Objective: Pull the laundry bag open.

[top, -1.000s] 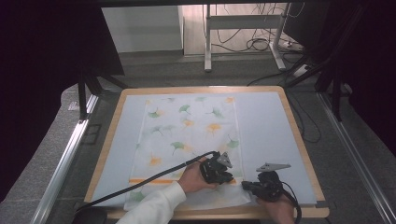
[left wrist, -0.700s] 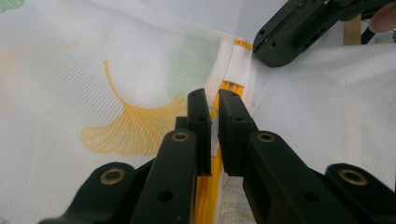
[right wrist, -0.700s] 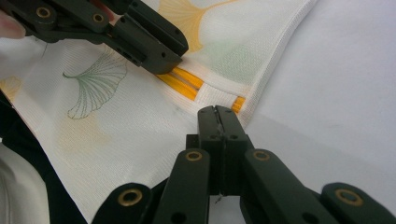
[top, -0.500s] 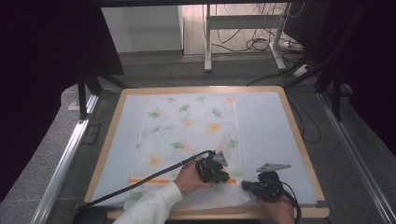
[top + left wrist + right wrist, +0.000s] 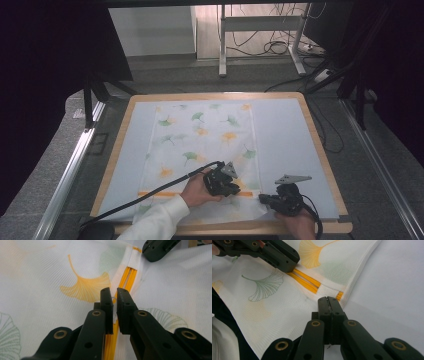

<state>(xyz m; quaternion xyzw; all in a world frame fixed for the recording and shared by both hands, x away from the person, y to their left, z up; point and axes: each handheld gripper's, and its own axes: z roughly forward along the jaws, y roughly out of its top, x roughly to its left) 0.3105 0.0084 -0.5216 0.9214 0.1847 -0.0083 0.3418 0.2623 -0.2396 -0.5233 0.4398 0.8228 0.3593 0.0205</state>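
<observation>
A white cloth (image 5: 210,135) printed with green and orange ginkgo leaves lies flat on the pale blue mat (image 5: 285,135). A yellow stripe (image 5: 160,193) crosses its near end. My left gripper (image 5: 234,190) sits on that stripe (image 5: 130,277), and its jaws (image 5: 115,293) are closed to a narrow slit with a bit of cloth between them. My right gripper (image 5: 262,199) points left at the cloth's right hem. In the right gripper view its jaws (image 5: 328,300) are pressed fully together at the white tab where the stripe (image 5: 304,280) ends. The two grippers are close together.
The mat lies in a wooden-rimmed table (image 5: 115,150). The left gripper's black cable (image 5: 150,192) trails across the cloth's near left. Beyond the table are desk legs and floor cables (image 5: 260,45). A metal rail (image 5: 70,165) runs along the left side.
My left gripper has slid slightly to the left along the yellow stripe. The right gripper has stayed in place at the hem.
</observation>
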